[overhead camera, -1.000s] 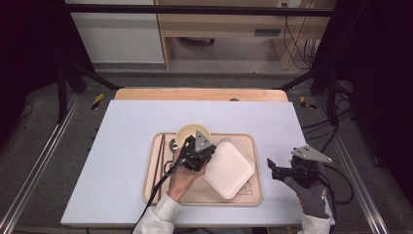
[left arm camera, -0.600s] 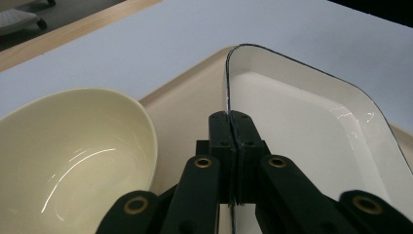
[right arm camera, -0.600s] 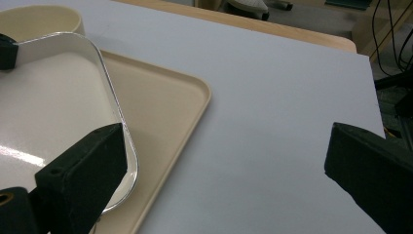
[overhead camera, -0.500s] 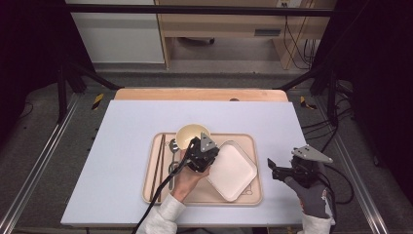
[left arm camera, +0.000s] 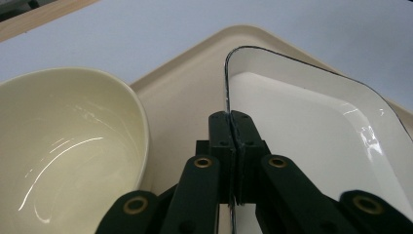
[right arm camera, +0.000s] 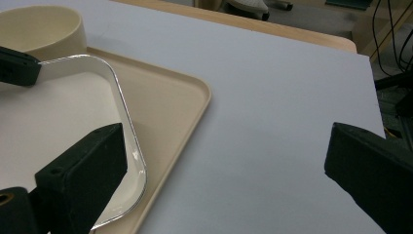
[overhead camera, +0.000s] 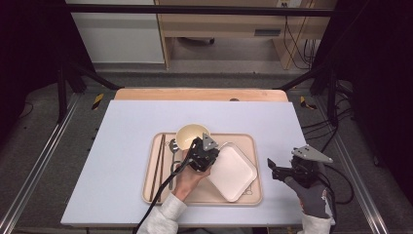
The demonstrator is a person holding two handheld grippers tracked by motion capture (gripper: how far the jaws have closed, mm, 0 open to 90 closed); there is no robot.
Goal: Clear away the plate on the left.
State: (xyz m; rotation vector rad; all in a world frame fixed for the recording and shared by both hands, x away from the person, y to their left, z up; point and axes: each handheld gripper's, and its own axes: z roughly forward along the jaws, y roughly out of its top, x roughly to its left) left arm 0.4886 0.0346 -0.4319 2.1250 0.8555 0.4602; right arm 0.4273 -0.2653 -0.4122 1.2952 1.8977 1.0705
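So the white square plate (overhead camera: 231,170) is being pinched by its rim in the left claw (overhead camera: 207,152), jaws squeezed right down on the edge with just the thin rim between them. In the left gripper view that rim (left arm camera: 227,92) is being clamped at the corner nearest the bowl, and the plate is being held tilted, its gripped side raised off the tray (overhead camera: 246,141) while the far side is resting low. The plate is being kept inside the tray, on its right half, just beside the cream bowl (overhead camera: 191,135), which is sitting at the tray's back edge. Whether plate and bowl are touching can't be told.

Along the tray's left side a pair of dark chopsticks (overhead camera: 159,158) and a metal spoon (overhead camera: 173,148) are being left lying next to each other.

The right claw (overhead camera: 275,170) is being held off to the right of the tray, over the pale blue worktop (overhead camera: 122,141), jaws spread wide with nothing between them. In the right gripper view the plate's shiny rim (right arm camera: 127,131) and the tray's corner (right arm camera: 202,97) are being seen past its near jaw.
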